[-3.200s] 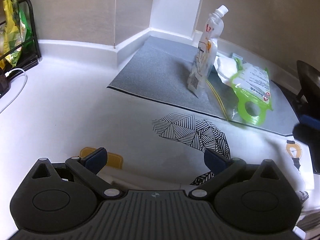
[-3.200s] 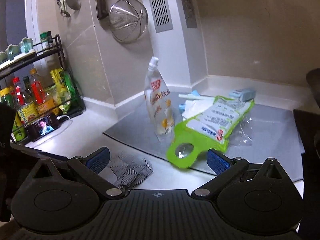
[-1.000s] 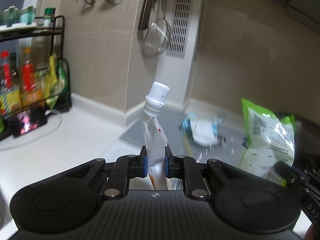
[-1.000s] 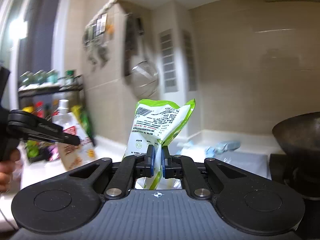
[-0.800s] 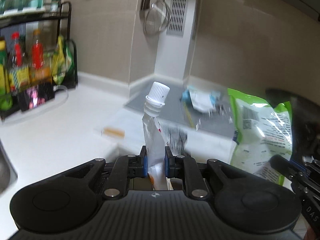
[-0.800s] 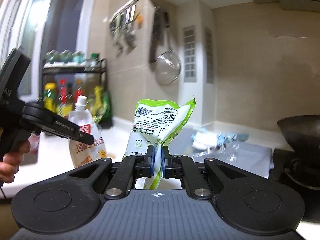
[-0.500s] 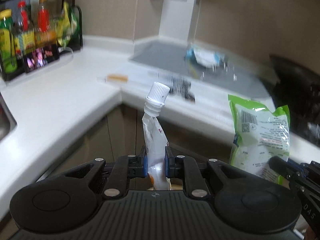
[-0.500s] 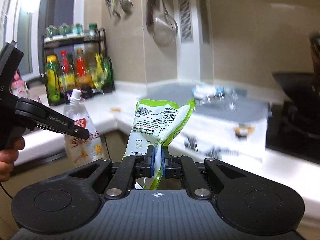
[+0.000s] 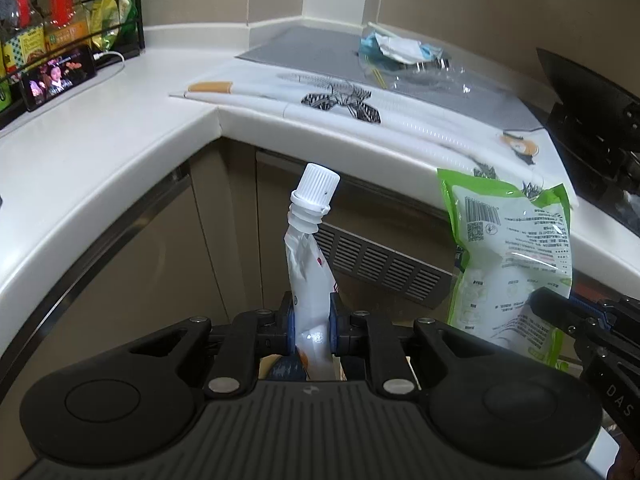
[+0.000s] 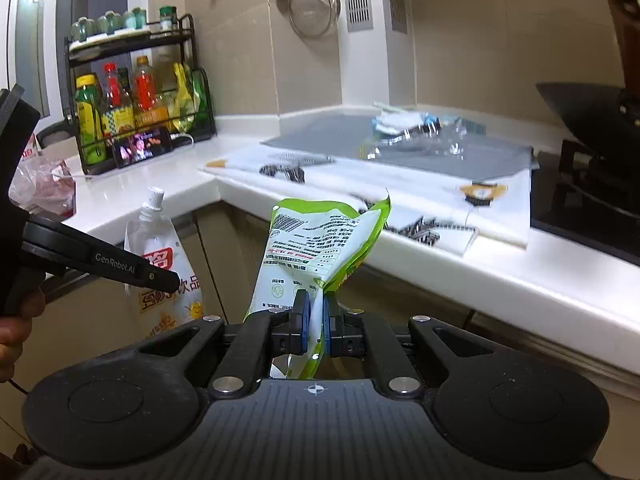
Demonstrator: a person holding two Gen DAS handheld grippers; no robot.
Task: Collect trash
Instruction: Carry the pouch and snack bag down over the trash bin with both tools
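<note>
Trash is in both of my hands. My left gripper (image 9: 313,322) has its fingers (image 9: 291,322) squeezed tight on the bottom part of a white drink pouch (image 9: 310,276). The pouch sticks up from between the fingers, and its white cap (image 9: 317,188) leans a little to the right. The blue pads press on it from both sides.

My right gripper (image 10: 316,326) has its fingers (image 10: 303,326) squeezed on a green snack bag (image 10: 320,252). The fingers pinch the bag near its lower end, and the rest of the bag stands up above them, crumpled, with its torn top edge pointing up and right.

Both things are up in the air, in front of the brown cupboard doors (image 9: 160,272), below the front edge of the white tabletop (image 9: 100,136). They do not touch the tabletop. The pouch is to the left of the green bag, and the two are near each other but apart.

More trash is far back on the tabletop, on the grey mat (image 9: 320,54) near the back corner: a crumpled white and blue wrapper (image 9: 394,46) and some clear plastic (image 9: 436,76) just beside it.
</note>
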